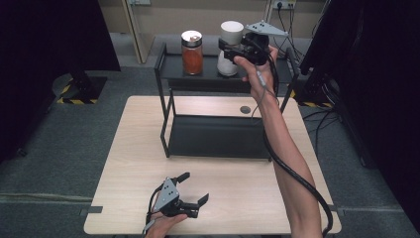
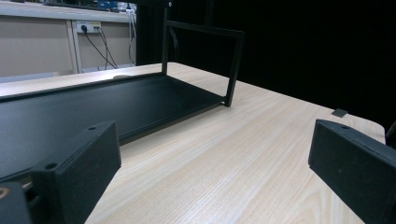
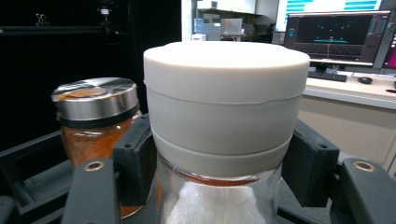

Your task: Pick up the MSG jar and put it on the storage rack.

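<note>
While clamped on the clear glass jar with a white lid (image 1: 230, 47) at twelve o'clock on the black metal rack's (image 1: 166, 67) top shelf, right tool (image 1: 232, 49) grips below the lid for support. Left tool (image 1: 190, 191) rests wide and empty on the light wooden desk (image 1: 129, 158).

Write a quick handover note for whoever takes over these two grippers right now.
Right gripper: shut on the white-lidded jar, at the rack's top shelf, beside the orange spice jar.
Left gripper: open, holding nothing, low over the table in front of the rack.
Done: white-lidded jar gripped.
Left: whether it is going on or coming off the shelf cannot be told; bottom shelf holds nothing.
</note>
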Action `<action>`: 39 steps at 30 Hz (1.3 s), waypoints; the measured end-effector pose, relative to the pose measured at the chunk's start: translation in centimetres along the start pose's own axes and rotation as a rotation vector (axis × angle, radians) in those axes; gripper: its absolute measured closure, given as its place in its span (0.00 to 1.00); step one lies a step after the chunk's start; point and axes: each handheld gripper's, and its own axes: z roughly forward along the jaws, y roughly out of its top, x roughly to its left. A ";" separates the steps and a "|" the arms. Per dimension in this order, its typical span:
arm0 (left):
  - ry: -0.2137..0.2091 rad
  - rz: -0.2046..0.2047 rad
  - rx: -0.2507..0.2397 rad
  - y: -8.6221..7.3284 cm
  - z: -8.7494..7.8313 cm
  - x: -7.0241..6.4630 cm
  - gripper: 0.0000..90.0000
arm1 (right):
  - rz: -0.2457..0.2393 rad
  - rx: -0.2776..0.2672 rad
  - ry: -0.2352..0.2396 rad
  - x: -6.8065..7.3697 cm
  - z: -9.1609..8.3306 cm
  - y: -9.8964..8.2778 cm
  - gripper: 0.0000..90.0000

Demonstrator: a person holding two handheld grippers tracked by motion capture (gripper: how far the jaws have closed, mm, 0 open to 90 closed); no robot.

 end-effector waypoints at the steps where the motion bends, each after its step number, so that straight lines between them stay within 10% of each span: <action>1: 0.000 -0.001 -0.001 0.0 0.0 0.0 0.02 | 0.000 0.001 -0.003 0.0 0.0 0.0 0.40; 14: -0.004 0.004 -0.001 0.0 0.0 -0.1 0.02 | -0.013 -0.010 -0.010 0.2 0.0 -0.5 0.39; 22: -0.005 0.004 0.001 0.0 0.1 -0.1 0.02 | -0.007 -0.006 -0.025 0.8 -0.8 -0.4 0.13; 39: -0.001 0.005 0.004 0.0 0.1 -0.1 0.02 | 0.028 -0.075 0.020 0.0 -3.9 -2.6 0.00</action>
